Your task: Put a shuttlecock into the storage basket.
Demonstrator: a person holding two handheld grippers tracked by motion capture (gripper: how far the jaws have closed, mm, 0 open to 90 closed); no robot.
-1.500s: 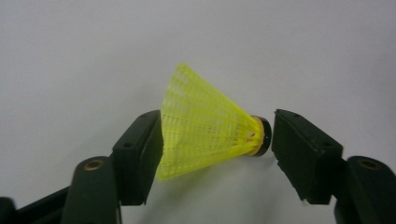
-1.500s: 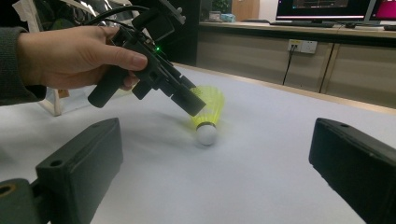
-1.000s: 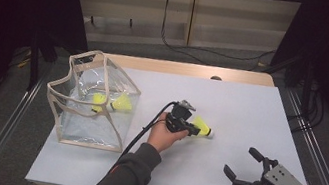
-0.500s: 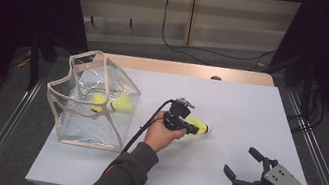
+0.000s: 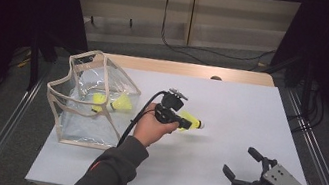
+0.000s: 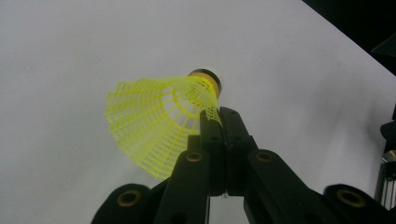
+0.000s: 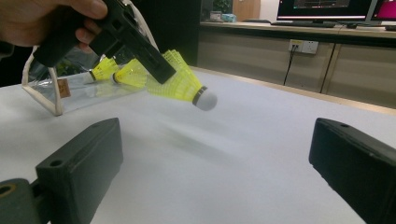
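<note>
In the high view, the left gripper sat near the middle of the white tabletop, its jaws clamped on a yellow shuttlecock whose long axis ran toward 3 o'clock, white cork end leading. The clear bag stood at about 9 o'clock from it, well apart, mouth up, with two more yellow shuttlecocks inside. The right gripper lay at about 5 o'clock from the held shuttlecock, jaws spread wide and holding nothing; the left hand was by far the nearer to the bag.

In the left gripper view, the jaws were closed flat on the edge of the shuttlecock skirt, the cork pointing away at 12 o'clock, with the skirt flaring toward 9 o'clock.

In the right gripper view, the two wide-apart jaws framed the left gripper at 11 o'clock, with the shuttlecock clear of the tabletop and tilted cork-down toward 4 o'clock. The bag lay behind it; whether its mouth faced the shuttlecock was hard to tell from here.
</note>
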